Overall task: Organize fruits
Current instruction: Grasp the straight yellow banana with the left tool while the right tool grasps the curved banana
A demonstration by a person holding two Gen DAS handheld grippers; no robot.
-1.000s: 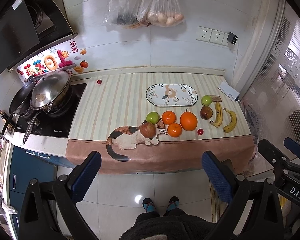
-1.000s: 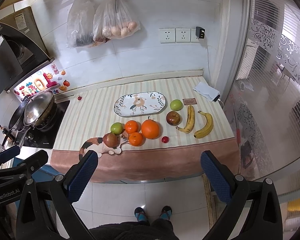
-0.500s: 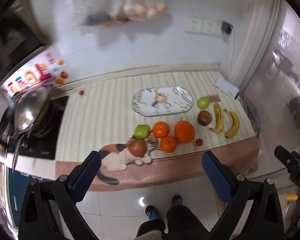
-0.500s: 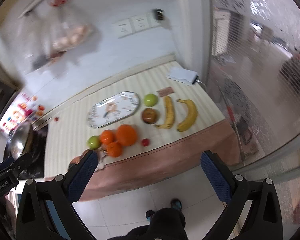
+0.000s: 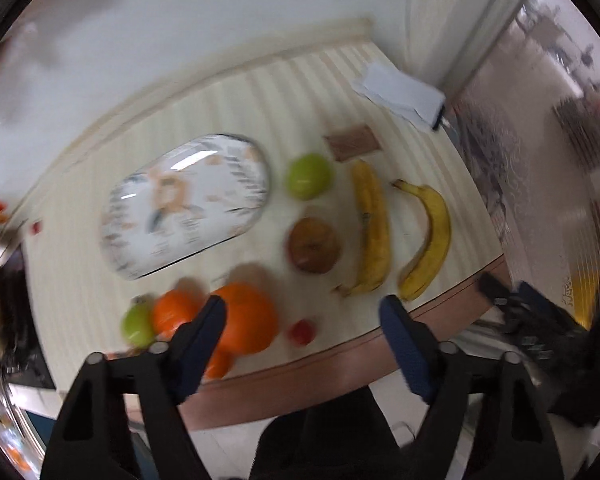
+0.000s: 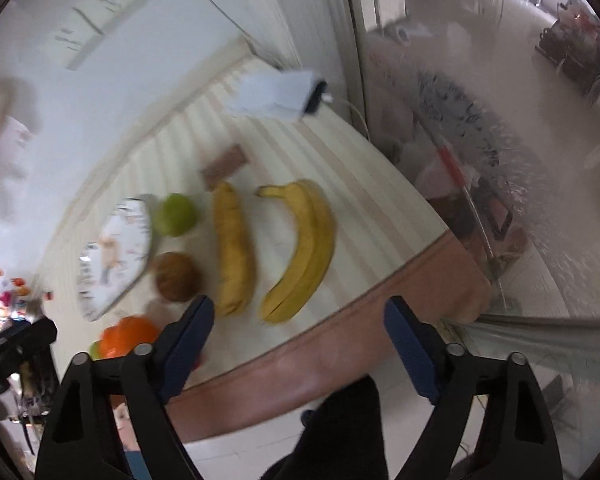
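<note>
Left gripper (image 5: 302, 314): above the near edge of the counter, blue pads apart with only air between them; jaws just narrowed from their widest, gripping nothing.
Right gripper (image 6: 298, 316): above the counter's right end, pads likewise apart and empty; jaws just narrowed too.
Counter cloth (image 5: 236, 108): cream stripes, brown band along the near edge.
Plate (image 5: 186, 204): oval, patterned, empty, long axis tilted across the cloth from lower left to upper right.
Left banana (image 5: 370, 232): long axis roughly front to back, one end near a brown card (image 5: 352, 142), the other curling toward the near edge.
Right banana (image 5: 426, 238): just beside the first, apart from it, same front-to-back run, stem end pointing away from the near edge, curve bulging right.
Green apple (image 5: 309, 176): between the plate and the left banana's far end.
Brownish fruit (image 5: 315, 244): in front of the green apple, just left of the left banana; probably an apple, blurred.
Large orange (image 5: 246, 318): near the front edge, partly behind the left pad.
Smaller orange (image 5: 174, 316): touching or nearly touching the large one, hard to tell through blur.
Second green apple (image 5: 137, 322): leftmost of that cluster.
Small red fruit (image 5: 302, 331): right of the large orange.
White paper (image 5: 398, 92): at the far right corner.
</note>
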